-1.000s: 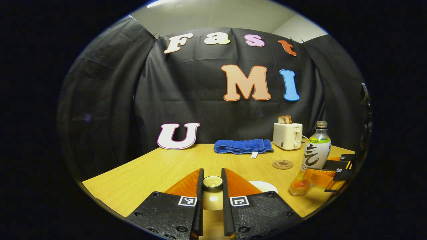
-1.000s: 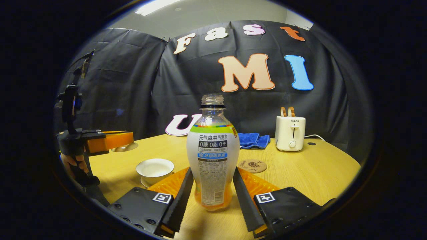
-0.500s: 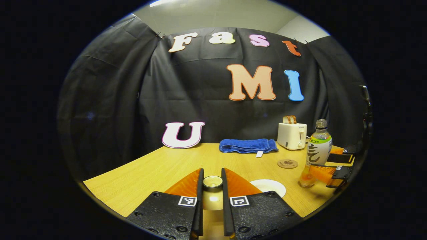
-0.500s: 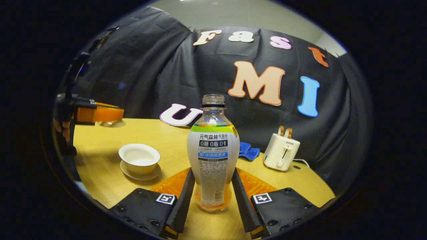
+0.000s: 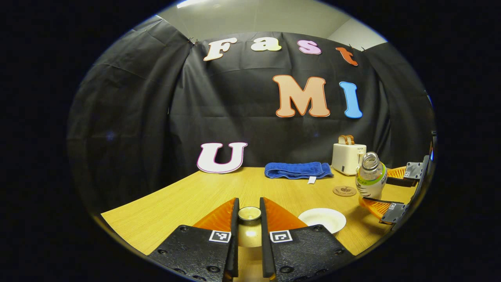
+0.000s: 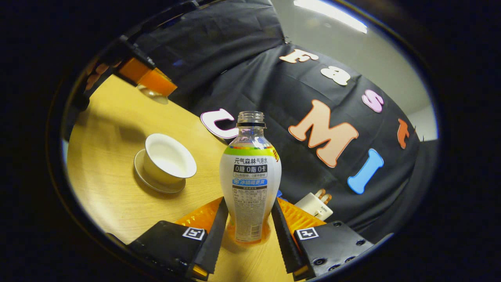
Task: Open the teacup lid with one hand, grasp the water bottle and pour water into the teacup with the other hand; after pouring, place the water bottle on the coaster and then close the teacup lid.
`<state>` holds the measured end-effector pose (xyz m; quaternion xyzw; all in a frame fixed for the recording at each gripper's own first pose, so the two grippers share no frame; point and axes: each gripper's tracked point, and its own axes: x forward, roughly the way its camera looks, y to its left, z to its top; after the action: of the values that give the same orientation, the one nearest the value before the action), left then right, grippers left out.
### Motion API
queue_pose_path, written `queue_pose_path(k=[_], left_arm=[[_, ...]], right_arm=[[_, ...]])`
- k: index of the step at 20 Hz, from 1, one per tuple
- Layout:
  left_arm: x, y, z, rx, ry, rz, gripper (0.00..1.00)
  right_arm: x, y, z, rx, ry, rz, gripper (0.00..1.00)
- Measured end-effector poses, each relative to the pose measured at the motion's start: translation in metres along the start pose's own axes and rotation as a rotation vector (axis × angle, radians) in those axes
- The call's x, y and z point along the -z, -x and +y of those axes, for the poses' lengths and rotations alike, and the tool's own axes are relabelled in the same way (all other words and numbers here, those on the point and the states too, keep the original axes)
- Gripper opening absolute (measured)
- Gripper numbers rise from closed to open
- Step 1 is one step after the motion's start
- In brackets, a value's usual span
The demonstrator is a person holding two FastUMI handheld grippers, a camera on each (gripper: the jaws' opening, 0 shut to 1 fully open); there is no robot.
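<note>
In the left gripper view, the left gripper (image 5: 249, 235) pinches the lid (image 5: 249, 214) by its knob, both fingers pressed against it, holding it above the worktop (image 5: 188, 199). Just to its right the open cup (image 5: 322, 219) sits on the worktop. Farther right, the right gripper (image 5: 385, 192) holds the bottle (image 5: 370, 178) tilted, its open mouth leaning toward the camera and the cup. The round coaster (image 5: 345, 190) lies bare on the worktop just left of the bottle and beyond the cup. Behind it stand a toaster (image 5: 348, 156) with bread in its slots and a folded blue towel (image 5: 298, 170) near the back wall.

In the right gripper view, the right gripper (image 6: 247, 231) clamps the lower body of the bottle (image 6: 250, 176), a finger pressed on each side; the bottle has no cap and a little orange liquid shows at its base. The whole scene is tilted. The cup (image 6: 169, 158) rests on its saucer (image 6: 156, 184) to the left of the bottle, lid off. At upper left the left gripper (image 6: 146, 78) holds the lid (image 6: 153, 94) clear of the cup. The toaster (image 6: 316, 205) peeks out just right of the bottle.
</note>
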<state>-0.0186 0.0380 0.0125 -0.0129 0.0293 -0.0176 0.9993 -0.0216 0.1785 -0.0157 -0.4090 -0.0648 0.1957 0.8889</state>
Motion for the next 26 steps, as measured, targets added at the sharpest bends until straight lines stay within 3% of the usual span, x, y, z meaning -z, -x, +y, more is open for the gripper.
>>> queue_pose_path(k=[14,21,26], left_arm=[[0.010,0.005,0.032,-0.044,0.018,0.011,0.21],[0.011,0.006,0.036,-0.048,0.021,0.007,0.21],[0.016,0.006,0.034,-0.044,0.036,0.019,0.22]], right_arm=[[0.020,-0.010,0.012,-0.023,0.530,0.005,0.68],[0.024,-0.014,0.008,-0.037,0.731,-0.005,0.69],[0.022,-0.016,0.008,-0.046,0.810,-0.017,0.69]])
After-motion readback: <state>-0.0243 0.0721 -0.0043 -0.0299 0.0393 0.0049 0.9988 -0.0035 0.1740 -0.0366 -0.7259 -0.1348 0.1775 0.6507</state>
